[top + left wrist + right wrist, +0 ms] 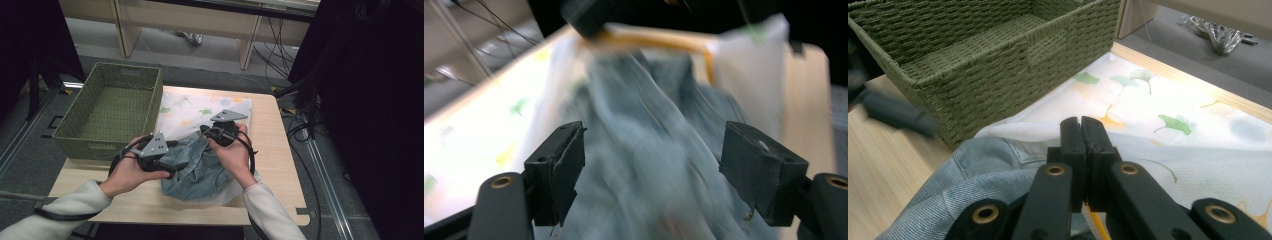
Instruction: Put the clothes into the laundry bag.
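Two hand-held grippers meet over the denim garment [197,170], which lies crumpled on a leaf-printed white cloth [185,112] on the worktop [270,150], beside a green woven basket [112,107]; my left hand-held gripper [167,162] and right hand-held gripper [220,132] both sit at the denim. Looking along my left one, its jaws stand wide apart, released, with blurred denim [649,165] between them. Along my right one [1082,131], the jaws are clenched together above the denim [993,170]; whether they pinch fabric I cannot tell.

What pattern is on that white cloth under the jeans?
The white cloth has green and orange ginkgo-like leaves, clearest in the right gripper view.
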A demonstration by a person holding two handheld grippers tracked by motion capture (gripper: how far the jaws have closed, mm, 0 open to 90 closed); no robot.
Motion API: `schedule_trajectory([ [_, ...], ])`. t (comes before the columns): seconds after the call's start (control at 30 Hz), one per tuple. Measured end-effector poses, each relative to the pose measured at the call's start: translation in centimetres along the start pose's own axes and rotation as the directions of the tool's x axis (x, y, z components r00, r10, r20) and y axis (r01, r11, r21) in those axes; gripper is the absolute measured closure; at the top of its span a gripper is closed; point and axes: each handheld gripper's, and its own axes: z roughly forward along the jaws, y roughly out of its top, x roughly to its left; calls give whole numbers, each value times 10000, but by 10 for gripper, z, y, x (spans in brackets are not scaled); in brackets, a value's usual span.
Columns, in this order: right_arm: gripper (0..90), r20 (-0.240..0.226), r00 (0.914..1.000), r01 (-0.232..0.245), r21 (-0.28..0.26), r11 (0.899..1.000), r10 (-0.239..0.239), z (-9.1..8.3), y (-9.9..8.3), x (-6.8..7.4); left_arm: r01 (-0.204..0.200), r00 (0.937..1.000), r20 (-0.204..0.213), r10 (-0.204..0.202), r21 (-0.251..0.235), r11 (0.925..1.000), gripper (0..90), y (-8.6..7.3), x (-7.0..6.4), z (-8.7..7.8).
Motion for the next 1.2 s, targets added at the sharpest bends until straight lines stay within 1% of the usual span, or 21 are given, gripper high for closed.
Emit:
schedule_trajectory([
  [0.03,900,10,10000,-27,19,10000,27,0,0,0,-307,9995,61,306,291,9991,243,-6,-3,-1],
  [0.1,900,30,10000,30,12,10000,-30,0,0,0,-340,9991,272,319,812,9961,224,-17,-11,2],
  [0.13,900,32,10000,24,12,10000,-24,0,0,1,-402,9983,462,350,1177,9922,219,-25,-16,6],
  [0.17,900,37,10000,-13,25,10000,12,0,1,1,-489,9979,477,428,1345,9897,214,-30,-20,11],
  [0.2,900,45,10000,-5,32,10000,4,0,1,1,-660,9972,460,594,1579,9852,196,-34,-22,16],
  [0.27,900,54,10000,50,43,10000,-50,1,1,1,-908,9952,519,826,1824,9790,163,-38,-26,25],
  [0.4,900,-7,10000,61,124,9999,-61,1,-1,2,-1084,9938,472,1010,1983,9741,173,-38,-30,37],
  [0.43,900,24,10000,59,138,9999,-59,1,-1,2,-1137,9933,423,1073,2024,9727,183,-37,-31,40],
  [0.53,900,-8,10000,7,228,9997,-7,2,-2,3,-1231,9924,239,1208,2198,9678,255,-37,-33,46],
  [0.57,900,-14,10000,69,231,9997,-69,2,-2,2,-1277,9918,191,1267,2284,9652,283,-37,-34,48],
  [0.63,900,-24,10000,65,262,9996,-65,3,-2,3,-1398,9897,64,1430,2573,9562,382,-37,-32,51],
  [0.67,900,-18,10000,41,293,9996,-40,3,-3,4,-1393,9897,44,1434,2662,9538,442,-36,-31,52],
  [0.73,900,-43,9999,113,323,9994,-112,3,-3,4,-1253,9915,12,1298,2712,9543,559,-36,-27,53],
  [0.8,900,-67,10000,40,358,9994,-38,3,-3,5,-1018,9946,58,1039,2604,9601,686,-36,-24,54],
  [0.87,900,-59,9999,118,349,9993,-116,3,-2,5,-808,9965,-12,836,2431,9666,759,-34,-21,53],
  [0.93,900,-71,10000,37,364,9993,-34,3,-2,6,-655,9977,-30,679,2251,9721,790,-31,-20,50],
  [1.0,900,-94,9998,155,319,9994,-152,3,-1,7,-471,9985,-170,514,1960,9795,799,-26,-18,46],
  [1.03,900,-97,9998,186,291,9994,-183,2,-1,7,-415,9987,-210,462,1859,9817,801,-23,-18,45],
  [1.07,900,-118,9998,148,284,9995,-145,2,0,8,-344,9990,-235,390,1703,9848,802,-20,-16,44],
  [1.1,900,-128,9996,238,228,9995,-235,1,1,9,-308,9989,-301,360,1575,9870,803,-17,-15,43],
  [1.2,900,-205,9995,253,139,9996,-250,0,4,13,-210,9989,-402,261,1234,9921,805,-7,-11,41],
])
